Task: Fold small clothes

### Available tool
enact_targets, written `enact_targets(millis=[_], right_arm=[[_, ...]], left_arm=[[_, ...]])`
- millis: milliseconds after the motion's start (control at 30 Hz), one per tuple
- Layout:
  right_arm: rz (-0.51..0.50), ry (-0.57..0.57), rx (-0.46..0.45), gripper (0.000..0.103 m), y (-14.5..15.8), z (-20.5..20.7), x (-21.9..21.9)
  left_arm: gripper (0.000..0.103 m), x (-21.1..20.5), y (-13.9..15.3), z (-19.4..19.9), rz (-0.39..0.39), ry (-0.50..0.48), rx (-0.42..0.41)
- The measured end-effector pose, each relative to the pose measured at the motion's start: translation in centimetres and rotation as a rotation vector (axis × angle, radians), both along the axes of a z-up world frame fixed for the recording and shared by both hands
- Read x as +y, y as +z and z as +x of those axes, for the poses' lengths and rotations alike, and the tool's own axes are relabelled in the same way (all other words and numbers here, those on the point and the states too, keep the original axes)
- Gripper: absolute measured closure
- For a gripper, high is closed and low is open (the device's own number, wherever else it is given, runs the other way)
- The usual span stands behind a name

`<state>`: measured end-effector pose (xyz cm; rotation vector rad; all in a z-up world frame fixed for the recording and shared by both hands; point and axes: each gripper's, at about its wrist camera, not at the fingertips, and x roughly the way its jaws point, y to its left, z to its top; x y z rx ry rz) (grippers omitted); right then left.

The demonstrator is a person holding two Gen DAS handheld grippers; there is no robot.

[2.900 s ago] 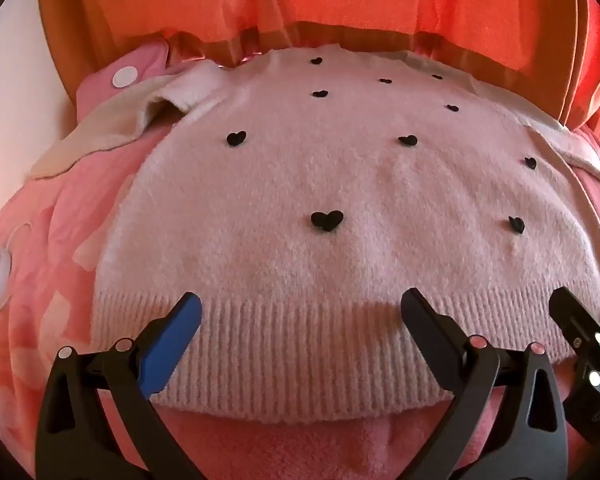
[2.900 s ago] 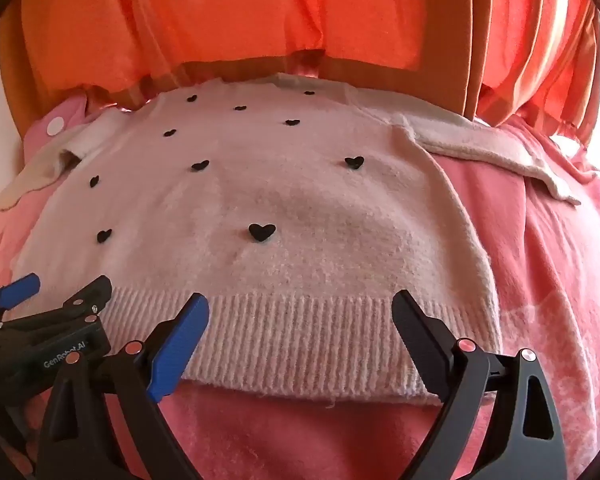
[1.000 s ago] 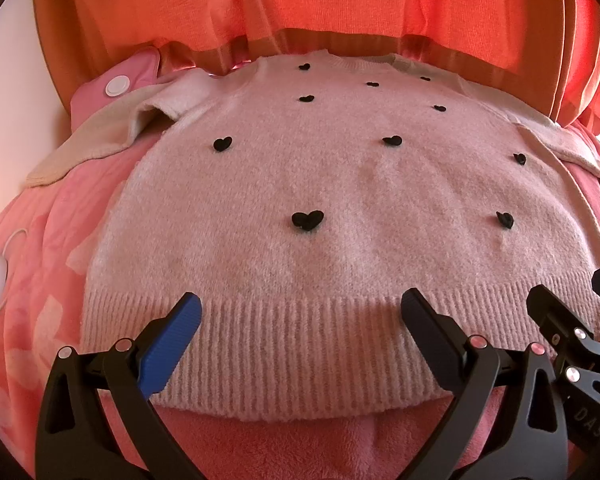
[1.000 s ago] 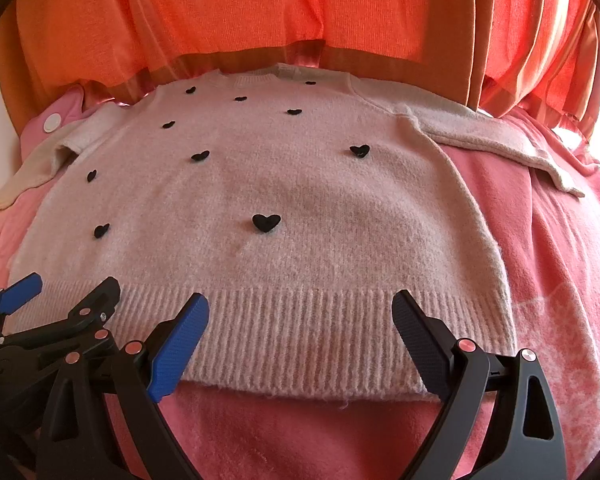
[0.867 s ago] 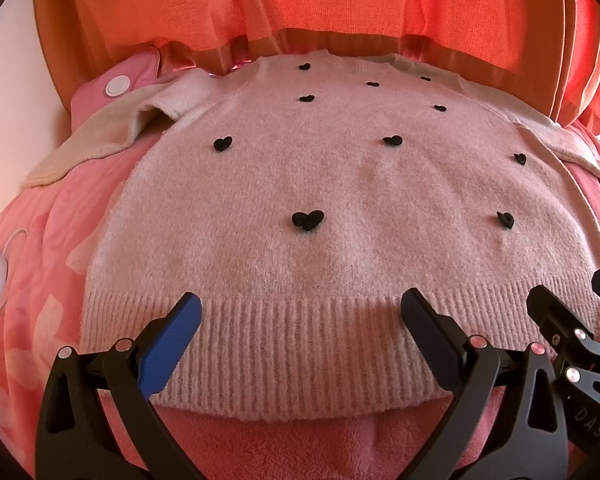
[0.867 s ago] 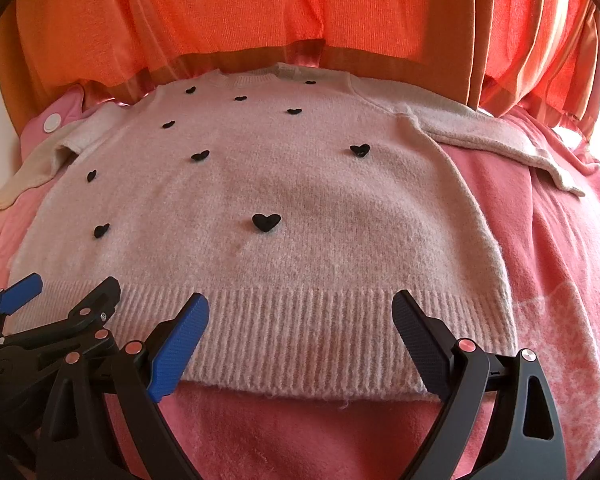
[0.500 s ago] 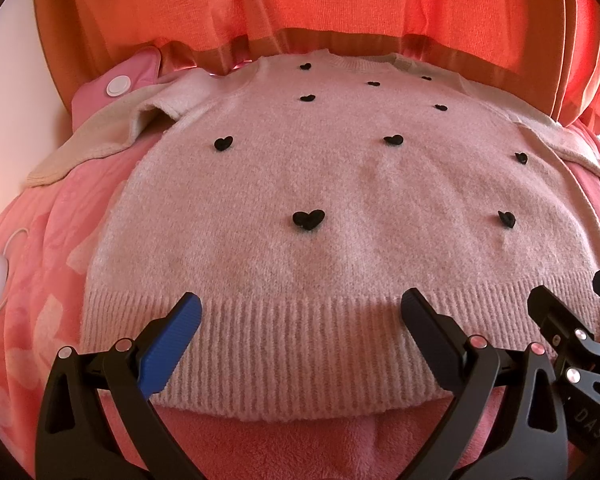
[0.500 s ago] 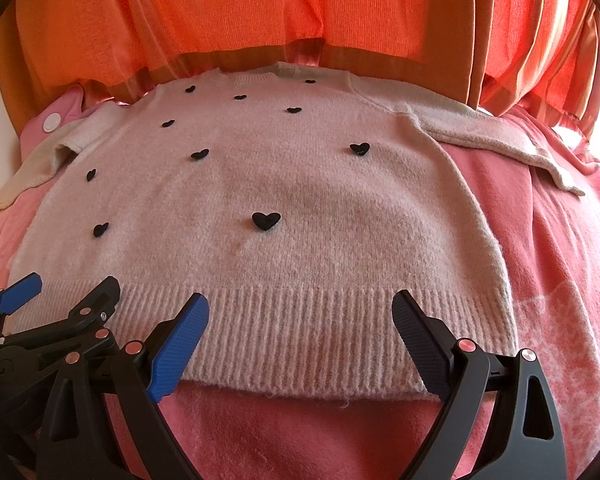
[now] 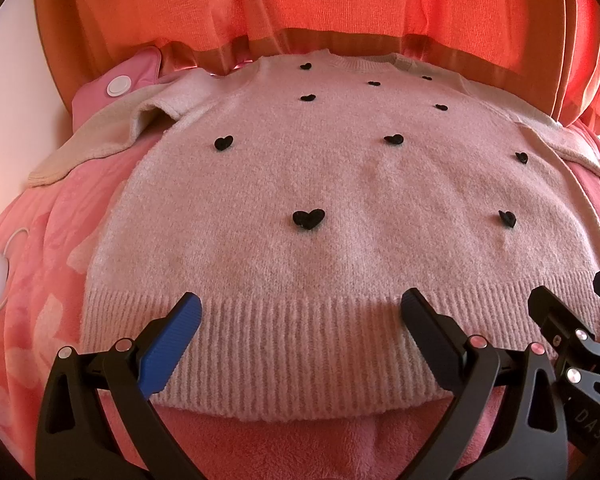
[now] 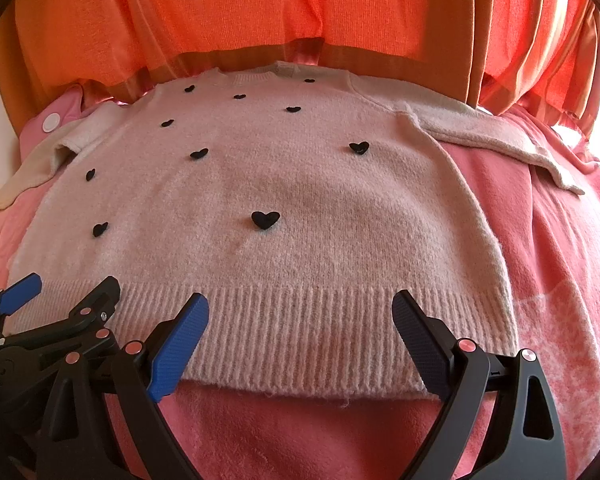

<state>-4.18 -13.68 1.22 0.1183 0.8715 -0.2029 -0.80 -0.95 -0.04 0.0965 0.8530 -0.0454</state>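
Sweater (image 9: pixel 340 184) flat on the pink blanket (image 10: pixel 560 280), hem at its near edge, both my claws, left (image 9: pixel 300 320) and right (image 10: pixel 300 320), spread empty over the hem; risk: pinching only the top knit layer, so the fold skews.

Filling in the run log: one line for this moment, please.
sweater: flat, unfolded, on pink blanket | left gripper: open, at hem | right gripper: open, at hem
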Motion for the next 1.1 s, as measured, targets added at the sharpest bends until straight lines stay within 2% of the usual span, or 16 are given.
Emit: enact_targets(millis=[833,933,1000,1100], right_arm=[[0.007,0.005,-0.001,0.012,-0.1,0.0,0.1],[0.079,0.021,0.008,0.012,0.3,0.1,-0.8],[0.171,-0.003,-0.003,0.012,1.5,0.2,-3.0],[0.341,-0.131,-0.066,0.012,3.9,0.0,-10.2]], left_arm=[[0.005,0.1,0.0,-0.1,-0.008,-0.002,0.005],[0.005,0.9,0.4,0.1,-0.050,-0.002,0.026],[0.005,2.0,1.0,0.7,-0.102,-0.007,0.053],[0.005,3.8,2.5,2.2,-0.177,-0.012,0.069]])
